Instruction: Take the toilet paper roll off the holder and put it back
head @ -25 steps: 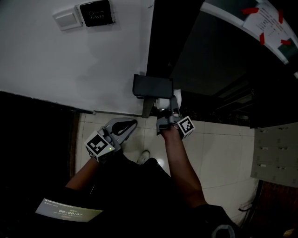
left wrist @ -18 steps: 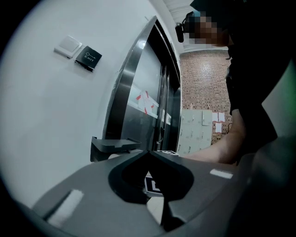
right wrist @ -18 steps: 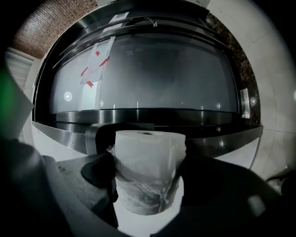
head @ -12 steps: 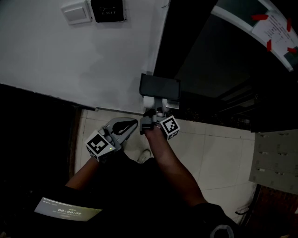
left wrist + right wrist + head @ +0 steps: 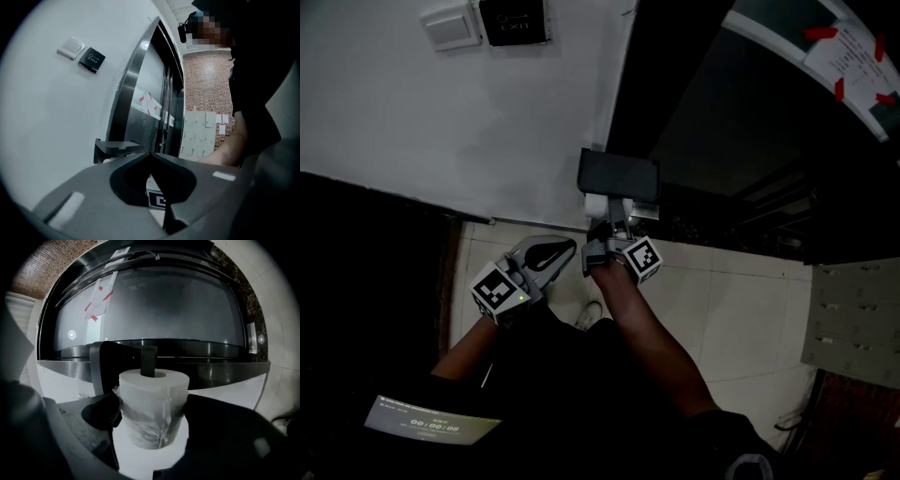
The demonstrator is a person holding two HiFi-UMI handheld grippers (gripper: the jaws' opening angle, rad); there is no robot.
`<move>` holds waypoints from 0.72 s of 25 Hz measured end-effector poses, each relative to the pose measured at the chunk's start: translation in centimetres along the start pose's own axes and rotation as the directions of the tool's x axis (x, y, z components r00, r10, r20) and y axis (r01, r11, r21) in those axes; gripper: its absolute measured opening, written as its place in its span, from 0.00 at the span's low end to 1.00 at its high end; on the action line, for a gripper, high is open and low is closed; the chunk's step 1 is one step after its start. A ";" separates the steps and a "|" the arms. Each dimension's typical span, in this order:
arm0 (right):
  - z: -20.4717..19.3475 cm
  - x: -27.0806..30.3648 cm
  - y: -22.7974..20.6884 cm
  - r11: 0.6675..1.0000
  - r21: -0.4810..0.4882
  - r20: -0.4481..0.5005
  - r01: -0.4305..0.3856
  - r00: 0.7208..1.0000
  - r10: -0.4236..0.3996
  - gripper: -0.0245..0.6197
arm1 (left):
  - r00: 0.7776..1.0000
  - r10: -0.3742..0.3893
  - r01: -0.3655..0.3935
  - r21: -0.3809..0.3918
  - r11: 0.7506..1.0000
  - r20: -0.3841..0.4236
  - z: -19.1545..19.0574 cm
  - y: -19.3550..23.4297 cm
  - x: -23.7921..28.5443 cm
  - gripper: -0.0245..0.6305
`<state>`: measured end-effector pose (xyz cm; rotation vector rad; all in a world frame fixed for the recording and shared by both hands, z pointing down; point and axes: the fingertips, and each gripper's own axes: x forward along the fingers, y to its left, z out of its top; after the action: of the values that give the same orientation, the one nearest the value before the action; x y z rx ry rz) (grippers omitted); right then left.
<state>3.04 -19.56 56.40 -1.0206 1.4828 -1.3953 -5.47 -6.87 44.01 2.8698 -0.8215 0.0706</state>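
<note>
The right hand-held gripper is clamped on the white paper toilet roll, which sits on the dark peg of the black wall-mounted holder. From the head view, the holder's flat top hides most of the roll. The left hand-held gripper hangs apart, jaws together and empty. A steel door frame stands just beside the holder.

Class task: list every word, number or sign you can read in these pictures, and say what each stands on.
"EXIT": black wall plate, beside the white switch.
Digits on the lit screen: too blurred to read.
Print on the taped papers: too small to read.
</note>
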 end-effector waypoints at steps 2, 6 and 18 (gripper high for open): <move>-0.1 -0.5 0.0 1.000 -0.005 -0.013 -0.005 1.000 0.005 0.70 | 1.000 -0.007 0.007 0.012 1.000 0.007 -0.1 -0.1 0.3 0.04; -0.7 -2.2 -0.9 1.000 -0.021 -0.049 0.005 0.999 -0.006 0.70 | 1.000 -0.021 0.021 0.014 1.000 0.012 -0.5 -0.7 0.8 0.04; 0.6 -5.2 2.6 0.934 -0.344 -0.160 -0.099 0.986 0.045 0.70 | 1.000 -0.020 0.020 0.000 1.000 0.018 -0.2 -1.6 1.4 0.04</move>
<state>5.25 -14.73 54.00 -1.0808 1.9116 -1.2001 -3.39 -6.21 44.07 2.8819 -0.7961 0.0426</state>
